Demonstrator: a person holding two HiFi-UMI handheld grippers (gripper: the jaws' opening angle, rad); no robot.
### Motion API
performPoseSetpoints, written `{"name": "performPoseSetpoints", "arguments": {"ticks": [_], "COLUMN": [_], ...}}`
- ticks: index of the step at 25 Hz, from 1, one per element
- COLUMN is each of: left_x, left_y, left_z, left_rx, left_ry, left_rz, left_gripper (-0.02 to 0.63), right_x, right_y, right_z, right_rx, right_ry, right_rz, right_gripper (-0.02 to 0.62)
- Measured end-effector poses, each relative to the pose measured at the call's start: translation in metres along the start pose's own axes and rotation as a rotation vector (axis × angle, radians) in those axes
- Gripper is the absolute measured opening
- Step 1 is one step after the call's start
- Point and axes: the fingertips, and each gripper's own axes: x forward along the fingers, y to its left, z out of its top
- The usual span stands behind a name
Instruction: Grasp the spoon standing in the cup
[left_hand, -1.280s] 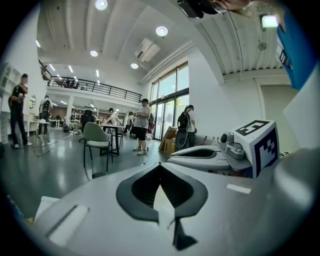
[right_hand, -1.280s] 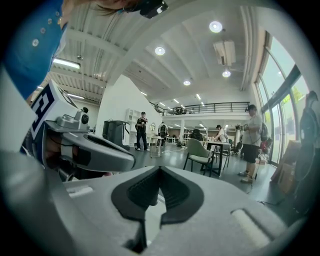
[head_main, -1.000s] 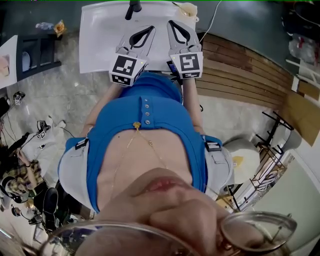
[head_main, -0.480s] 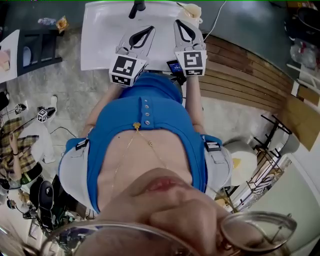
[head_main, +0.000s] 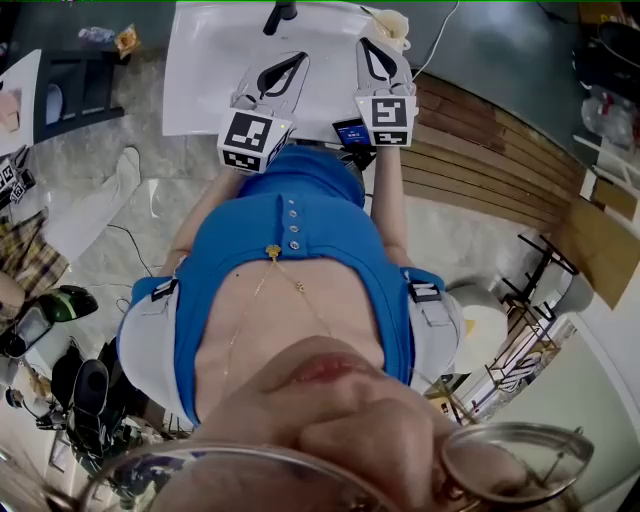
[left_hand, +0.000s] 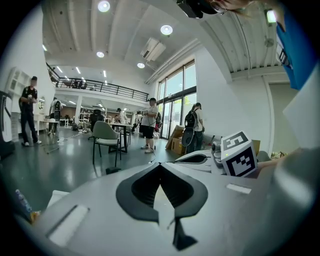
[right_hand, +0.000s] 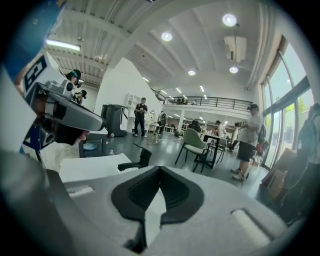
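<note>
left tool (left_hand: 160, 167), right tool (right_hand: 160, 170) jaws together, empty, above white table (head_main: 205, 85)

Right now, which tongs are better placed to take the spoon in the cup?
Right, probably: the right tongs sit close to the cup; the left tongs are farther off.

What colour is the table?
White. The head view shows the table best.

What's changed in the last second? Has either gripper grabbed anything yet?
The right hand-held gripper edged right in the head view, a little nearer the cup at the table corner. Nothing was taken hold of or let go. The left hand-held gripper kept its place; both stay shut and empty.
</note>
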Motion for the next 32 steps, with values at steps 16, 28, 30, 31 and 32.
{"name": "performPoseSetpoints", "arguments": {"ticks": [16,28,30,31,32], "left_x": [-0.008,-0.010,-0.010,-0.011,-0.011], "left_y": [0.007,0.009,0.009,0.009,0.009], "left_z": [-0.005,-0.006,-0.006,-0.007,-0.007], "left_rx": [-0.013,-0.016,-0.016,-0.016,-0.017], "left_ry": [0.000,0.006,0.010,0.013,0.015], "left_rz": [0.040,0.064,0.067,0.068,0.069], "left_gripper": [0.000,0.000,0.000,0.000,0.000], "right_x": [0.015,0.029,0.032,0.033,0.034], "right_y": [-0.014,-0.025,-0.027,-0.028,-0.028], "right_z": [-0.029,-0.053,-0.058,-0.061,-0.063], "right_rx": [-0.032,-0.050,-0.054,-0.056,-0.058], "right_ry": [0.086,0.155,0.170,0.177,0.184], "right_rz": [0.005,0.020,0.021,0.021,0.021], "right_gripper": [0.002,0.002,0.002,0.002,0.002]}}
